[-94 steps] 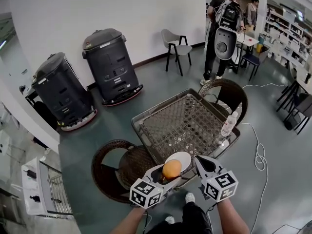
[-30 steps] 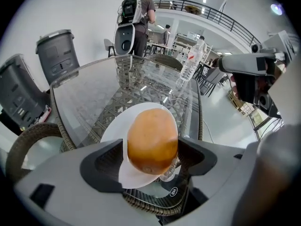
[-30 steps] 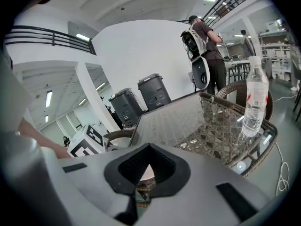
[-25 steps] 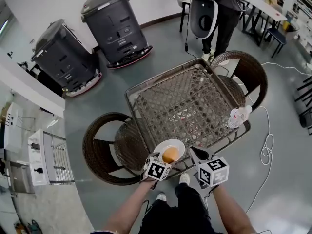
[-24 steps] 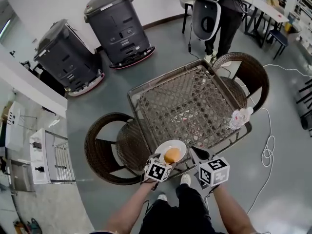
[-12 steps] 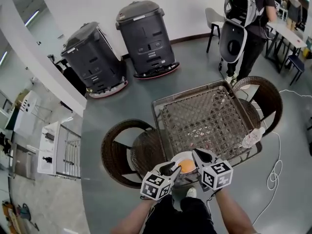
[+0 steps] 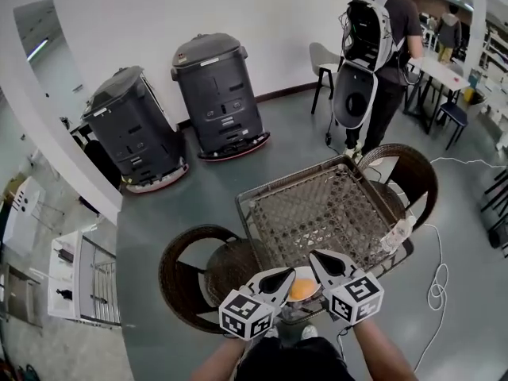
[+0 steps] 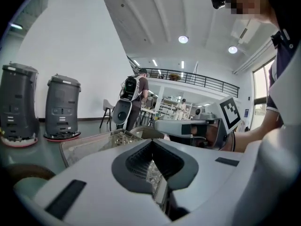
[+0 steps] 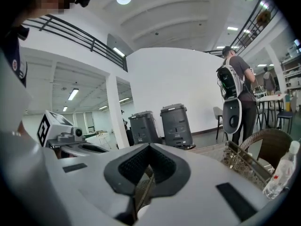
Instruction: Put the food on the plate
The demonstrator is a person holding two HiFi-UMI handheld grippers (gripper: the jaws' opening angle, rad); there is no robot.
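Note:
A round orange piece of food (image 7: 301, 290) lies on a white plate (image 7: 305, 271) at the near edge of the wicker table (image 7: 262, 193). My left gripper (image 7: 290, 272) hovers just left of the plate, shut and empty. On the plate's right my right gripper (image 7: 315, 255) is also shut with nothing in it. In the left gripper view the left gripper (image 8: 151, 145) has its jaws closed together above the table, and the right gripper (image 9: 149, 148) looks the same in its own view. Neither gripper view shows the food.
A plastic bottle (image 7: 394, 232) lies at the table's right edge. Wicker chairs stand at the left (image 7: 178, 276) and far right (image 7: 413, 173). Two black machines (image 7: 218, 94) stand by the wall. A person with a backpack (image 7: 381, 30) stands beyond the table.
The left gripper, which held the food above the plate earlier, has left it on the plate, drawn back a little and closed its jaws. The head view has tilted up.

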